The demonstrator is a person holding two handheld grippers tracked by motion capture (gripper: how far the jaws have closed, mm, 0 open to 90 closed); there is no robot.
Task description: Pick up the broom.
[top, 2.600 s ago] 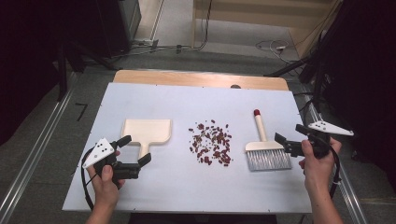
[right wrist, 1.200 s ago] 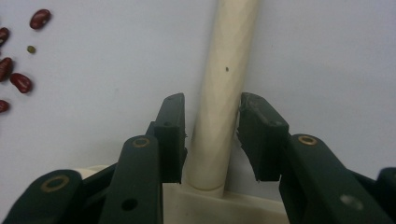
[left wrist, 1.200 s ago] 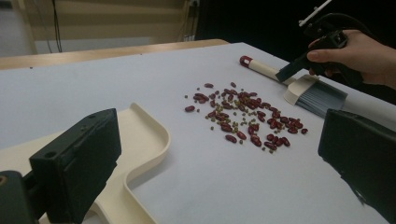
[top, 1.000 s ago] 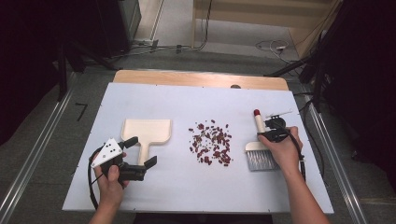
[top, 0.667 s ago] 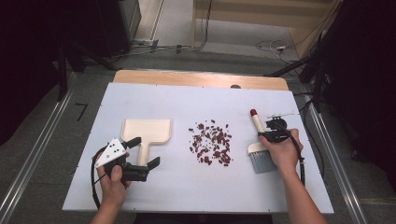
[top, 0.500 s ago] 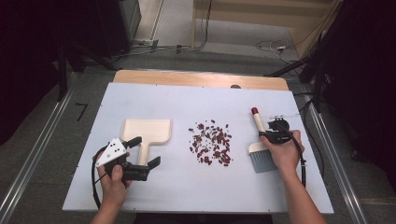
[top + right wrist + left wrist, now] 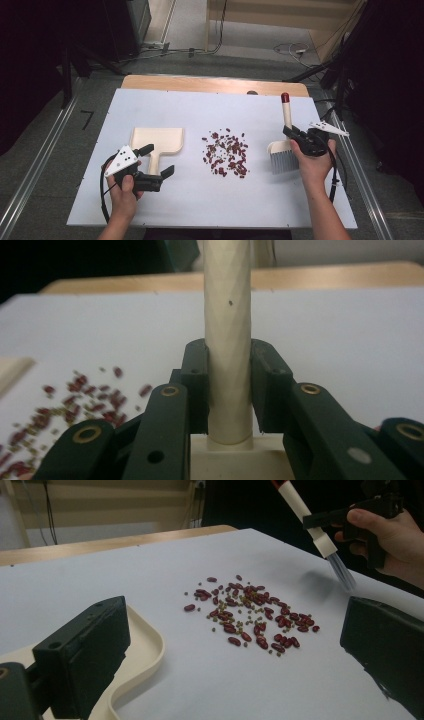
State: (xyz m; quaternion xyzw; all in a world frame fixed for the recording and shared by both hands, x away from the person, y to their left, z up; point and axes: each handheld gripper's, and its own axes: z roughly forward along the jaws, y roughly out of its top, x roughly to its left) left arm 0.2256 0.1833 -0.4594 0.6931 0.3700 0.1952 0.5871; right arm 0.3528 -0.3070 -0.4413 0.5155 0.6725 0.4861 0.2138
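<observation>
Scattered beans (image 7: 226, 152) on white table (image 7: 210, 107); dark room.

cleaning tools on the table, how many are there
2: a dustpan lies left of the spilled beans; a brush is right of them, its handle clamped in the right claw.

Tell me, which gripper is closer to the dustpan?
Left. The left gripper has its open jaws either side of the dustpan handle; the right gripper holds the brush across the beans.
</observation>
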